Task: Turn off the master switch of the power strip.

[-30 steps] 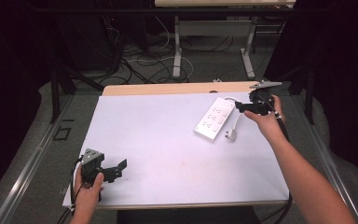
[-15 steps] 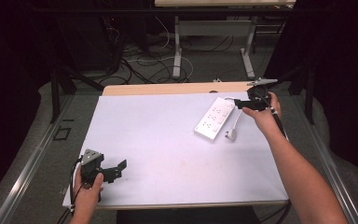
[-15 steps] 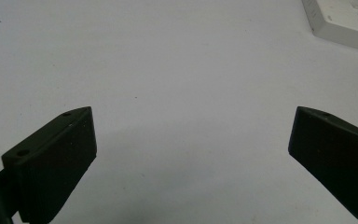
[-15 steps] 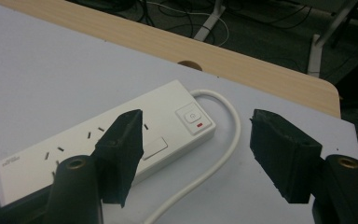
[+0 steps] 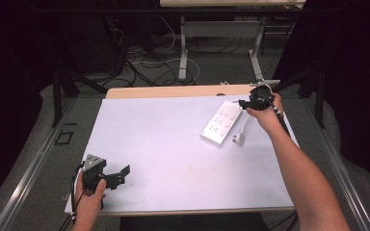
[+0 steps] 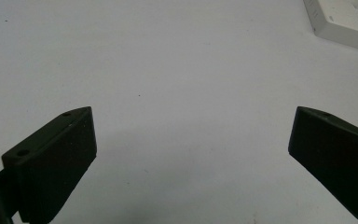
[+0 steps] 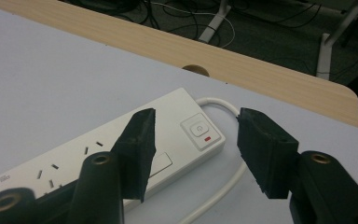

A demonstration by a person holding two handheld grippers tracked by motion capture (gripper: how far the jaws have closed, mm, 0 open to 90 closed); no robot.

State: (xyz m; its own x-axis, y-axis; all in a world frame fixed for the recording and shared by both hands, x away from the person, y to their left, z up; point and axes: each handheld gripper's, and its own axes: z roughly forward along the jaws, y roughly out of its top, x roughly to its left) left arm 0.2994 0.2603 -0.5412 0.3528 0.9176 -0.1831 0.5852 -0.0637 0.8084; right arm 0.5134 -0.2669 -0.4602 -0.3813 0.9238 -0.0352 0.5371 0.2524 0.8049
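A white power strip [image 5: 221, 122] lies slantwise at the far right of the white table cover [image 5: 173, 144], its cable curling to a white plug [image 5: 239, 139]. My right gripper [image 5: 243, 102] hovers at the strip's far end. In the right gripper view its jaws [image 7: 196, 116] stand to either side of the strip's [image 7: 74, 158] switch end [image 7: 199, 130]. They have just been closing, and the pads are not pressing on the strip. My left gripper [image 5: 120, 174] rests wide open near the front left edge, nothing between its jaws [image 6: 191, 154]. The strip's corner [image 6: 345, 21] lies far ahead.
A strip of bare wooden tabletop [image 5: 173, 91] runs along the far edge, with a cable hole [image 7: 195, 70] behind the strip. Beyond it, desk legs and loose cables [image 5: 173, 62] lie on the floor. The strip's cable [image 7: 223, 186] loops under my right jaw.
My right hand has shifted left and slightly down, bringing its gripper over the strip's far end. The left hand and gripper have stayed put.
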